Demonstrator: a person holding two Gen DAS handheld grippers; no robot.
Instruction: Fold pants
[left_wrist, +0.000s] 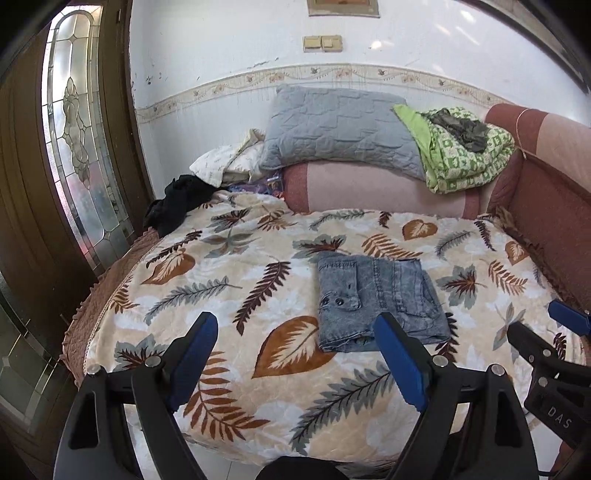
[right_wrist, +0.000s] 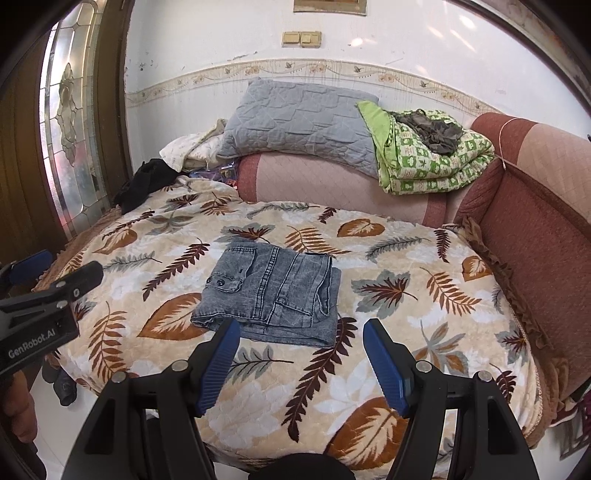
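Grey washed-denim pants lie folded into a compact rectangle on the leaf-patterned blanket; they also show in the right wrist view. My left gripper is open and empty, held above the blanket just short of the pants' near edge. My right gripper is open and empty, also just short of the near edge. The right gripper shows at the right edge of the left wrist view, and the left gripper at the left edge of the right wrist view.
A grey pillow, a folded green blanket and a pink bolster stand at the back by the wall. Black cloth lies at the back left. A red sofa arm borders the right. A glass door is at the left.
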